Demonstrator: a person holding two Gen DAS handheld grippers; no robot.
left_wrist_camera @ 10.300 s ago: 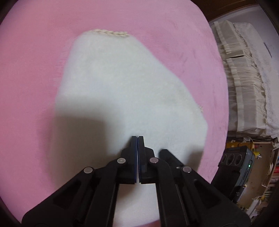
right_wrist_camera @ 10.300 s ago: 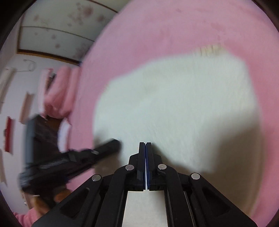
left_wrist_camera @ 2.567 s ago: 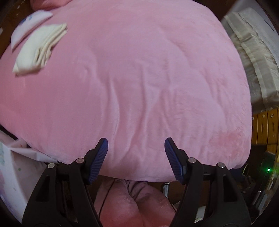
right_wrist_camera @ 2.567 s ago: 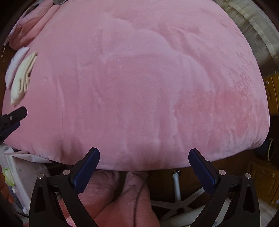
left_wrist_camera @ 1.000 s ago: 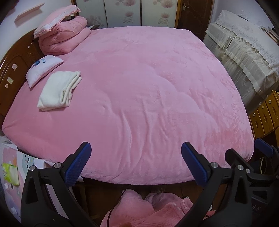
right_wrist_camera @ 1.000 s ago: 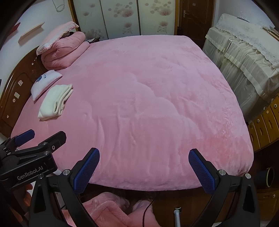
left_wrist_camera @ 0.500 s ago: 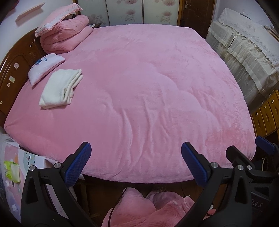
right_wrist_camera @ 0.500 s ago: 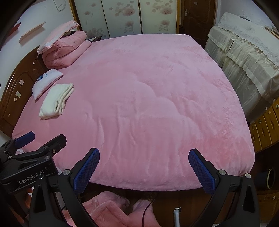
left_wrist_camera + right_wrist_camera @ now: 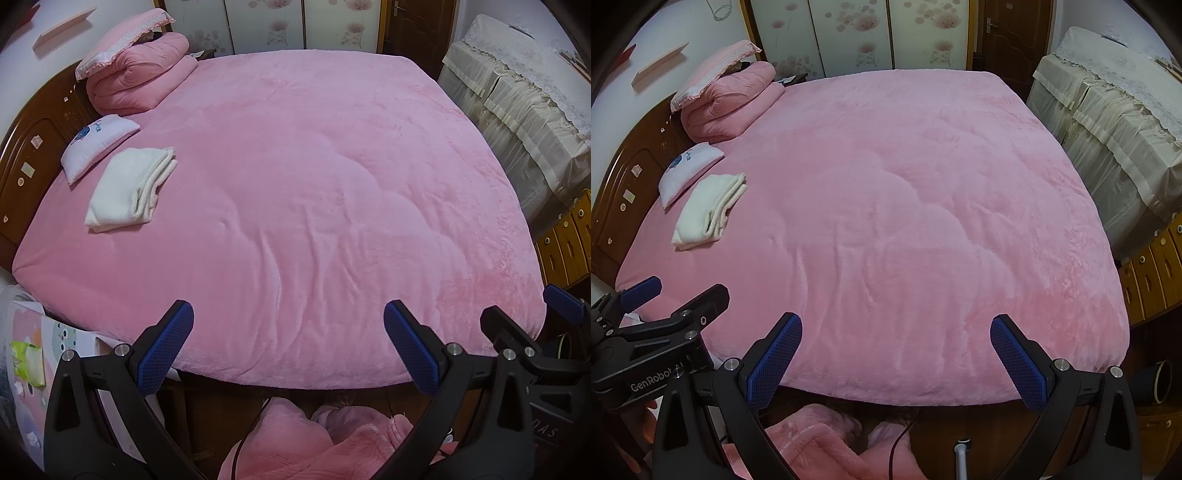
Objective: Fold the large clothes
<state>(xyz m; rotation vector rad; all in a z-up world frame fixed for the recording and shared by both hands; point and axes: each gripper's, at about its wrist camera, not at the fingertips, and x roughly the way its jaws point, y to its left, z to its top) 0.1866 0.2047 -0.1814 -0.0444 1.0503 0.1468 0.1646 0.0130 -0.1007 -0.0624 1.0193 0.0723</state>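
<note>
Both grippers, left gripper and right gripper, are now hanging back with jaws spread, empty; the folded white garment is resting far ahead-left on the bed, released, so this fold appears complete.

- A big bed with a fluffy pink cover fills the room.
- A dark wooden headboard is on the left.
- Sliding doors with flowers stand at the back.
- Cream cloth covers furniture on the right.
</note>
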